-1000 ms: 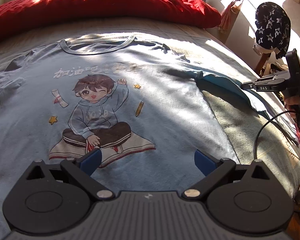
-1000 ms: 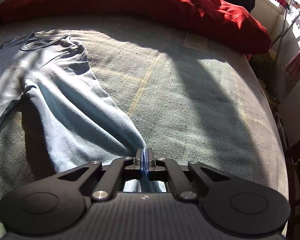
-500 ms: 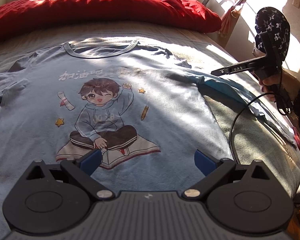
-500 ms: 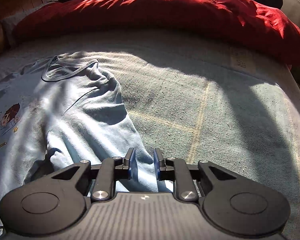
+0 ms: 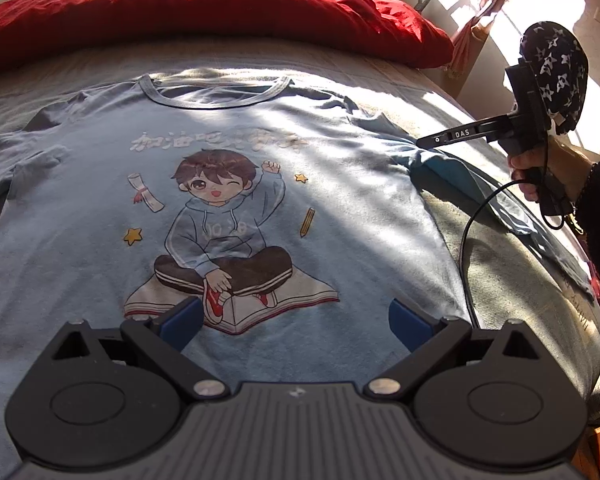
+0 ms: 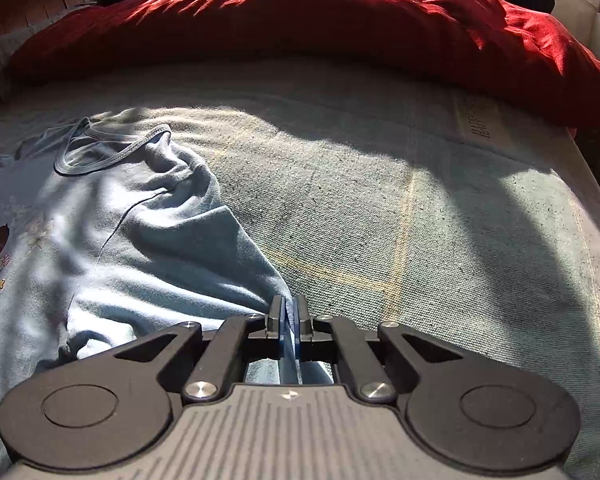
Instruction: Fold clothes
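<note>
Bedtop: right gripper [image 6: 288,322] newly narrowed

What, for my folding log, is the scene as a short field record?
shirt: blue, flat on bed, print up, unfolded
left gripper: fingers open, over lower shirt
right gripper: fingers nearly closed, nothing held, over sleeve
duvet: red, at far end of bed

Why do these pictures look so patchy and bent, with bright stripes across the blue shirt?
Left wrist view: hard sunlight falls in bands across the T-shirt, washing out its lettering, while the red duvet is dappled with shade. Right wrist view: broad soft shadows cross the bedspread. Both views: the fisheye lens curves the bed's edges; focus stays fairly sharp.
</note>
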A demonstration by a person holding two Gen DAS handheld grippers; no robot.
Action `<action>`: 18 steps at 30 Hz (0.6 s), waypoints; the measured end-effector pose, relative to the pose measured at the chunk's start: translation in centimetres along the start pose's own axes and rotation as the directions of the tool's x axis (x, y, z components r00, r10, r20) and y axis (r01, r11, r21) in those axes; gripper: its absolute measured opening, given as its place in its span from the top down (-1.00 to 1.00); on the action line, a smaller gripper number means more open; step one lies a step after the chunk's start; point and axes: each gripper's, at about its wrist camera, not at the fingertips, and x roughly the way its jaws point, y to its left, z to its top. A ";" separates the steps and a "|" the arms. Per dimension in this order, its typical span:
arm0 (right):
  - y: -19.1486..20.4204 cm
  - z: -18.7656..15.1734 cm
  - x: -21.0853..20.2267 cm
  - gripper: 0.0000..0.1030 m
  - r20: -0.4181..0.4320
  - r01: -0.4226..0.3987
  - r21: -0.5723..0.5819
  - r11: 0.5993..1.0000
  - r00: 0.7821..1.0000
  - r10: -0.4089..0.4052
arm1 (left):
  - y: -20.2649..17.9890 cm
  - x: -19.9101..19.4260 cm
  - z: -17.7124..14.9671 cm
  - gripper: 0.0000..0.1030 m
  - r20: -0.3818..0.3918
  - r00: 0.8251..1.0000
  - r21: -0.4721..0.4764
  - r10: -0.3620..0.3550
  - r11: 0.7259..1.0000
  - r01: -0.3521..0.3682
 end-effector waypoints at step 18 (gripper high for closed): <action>6.1 -6.1 -4.1 0.81 -0.147 -0.153 0.011 0.988 0.977 0.153 | 0.0 -3.8 -1.1 -0.92 0.040 0.999 0.000 -0.016 1.000 0.016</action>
